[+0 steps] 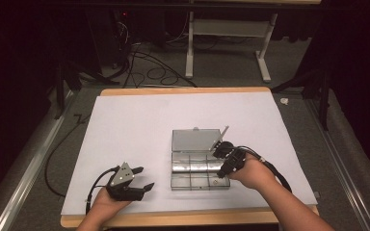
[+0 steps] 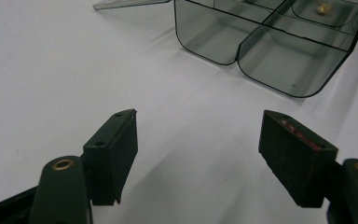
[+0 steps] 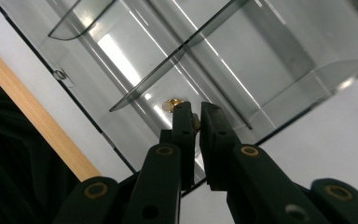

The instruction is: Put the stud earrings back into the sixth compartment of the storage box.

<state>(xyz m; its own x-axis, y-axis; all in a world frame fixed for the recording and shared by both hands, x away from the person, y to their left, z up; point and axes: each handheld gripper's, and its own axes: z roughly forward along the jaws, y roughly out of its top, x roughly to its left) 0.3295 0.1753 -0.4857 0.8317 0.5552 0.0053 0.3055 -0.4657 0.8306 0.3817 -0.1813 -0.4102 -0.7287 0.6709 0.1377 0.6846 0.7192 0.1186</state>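
We see the right gripper (image 3: 196, 114) over the clear compartment box (image 1: 200, 171), fingers nearly pressed together, pinching a small brass piece (image 3: 172, 104). Left gripper (image 2: 198, 154) fingers spread above the white table (image 2: 51, 70).

Smoky grey see-through compartment box (image 1: 200, 166), white sheet (image 1: 135, 130), tan wood table edge (image 1: 183, 90), black grippers (image 1: 136, 185), small gold piece (image 3: 171, 104).

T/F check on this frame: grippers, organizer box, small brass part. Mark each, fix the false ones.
1. The left gripper is open over bare table. True.
2. The clear compartment box has its lid shut. False: the lid lies open behind it.
3. The right gripper reaches into the box, jaws nearly closed, by a small brass piece. True.
4. The left gripper holds the box. False: it is apart from it, holding nothing.
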